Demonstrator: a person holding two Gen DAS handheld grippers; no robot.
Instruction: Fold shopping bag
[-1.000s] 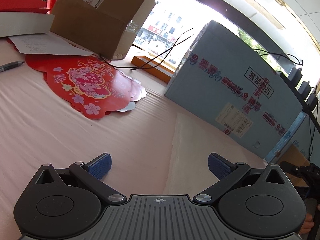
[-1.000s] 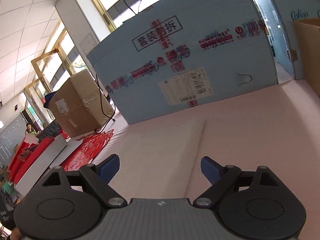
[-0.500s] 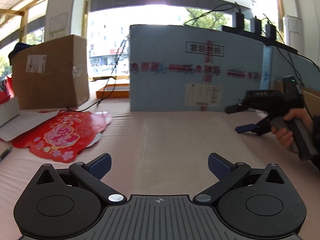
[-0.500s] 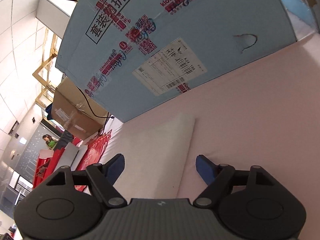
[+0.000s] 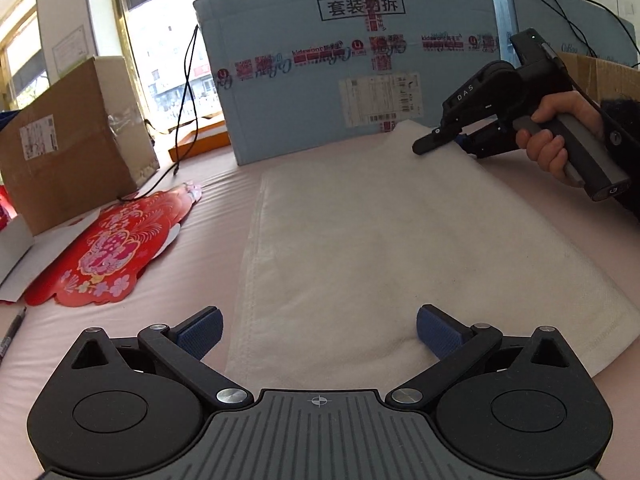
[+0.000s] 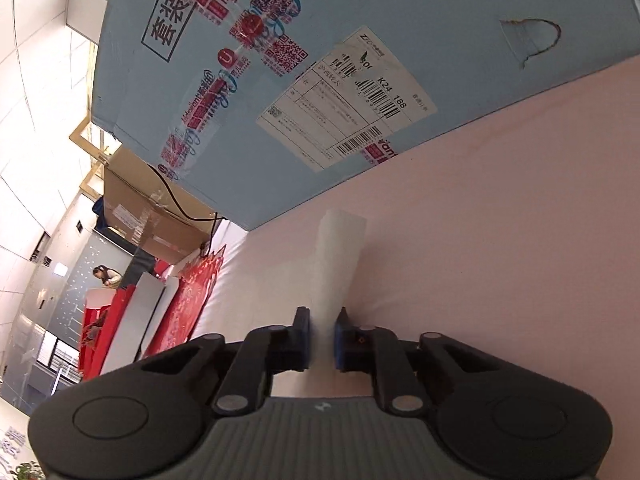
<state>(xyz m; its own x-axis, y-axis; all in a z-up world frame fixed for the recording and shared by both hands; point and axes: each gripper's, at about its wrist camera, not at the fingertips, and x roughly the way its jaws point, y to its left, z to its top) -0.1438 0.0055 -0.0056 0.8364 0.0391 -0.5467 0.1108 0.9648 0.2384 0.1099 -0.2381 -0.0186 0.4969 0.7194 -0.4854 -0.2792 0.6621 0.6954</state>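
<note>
Pink cloth-covered table [image 5: 168, 264]: carries everything listed here

Large light-blue cardboard carton with red printed tape and a white shipping label [image 5: 360, 64]: stands at the far side, just behind the bag

Brown cardboard box [image 5: 68, 140]: far left, a black cable hanging beside it

White non-woven fabric shopping bag [image 5: 384, 240]: lies flat mid-table, near edge by my left tool, far right corner lifted off the cloth

Red scalloped paper decoration with pink-and-gold flowers [image 5: 112, 252]: flat, left of the bag, apart from it

My right gripper [image 6: 322, 338]: jaws closing, blue pads pinching the bag's raised far right corner between them

My left gripper [image 5: 318, 330]: jaws wide apart, straddling the bag's near edge, nothing clamped; I cannot tell whether the pads touch the fabric
</note>
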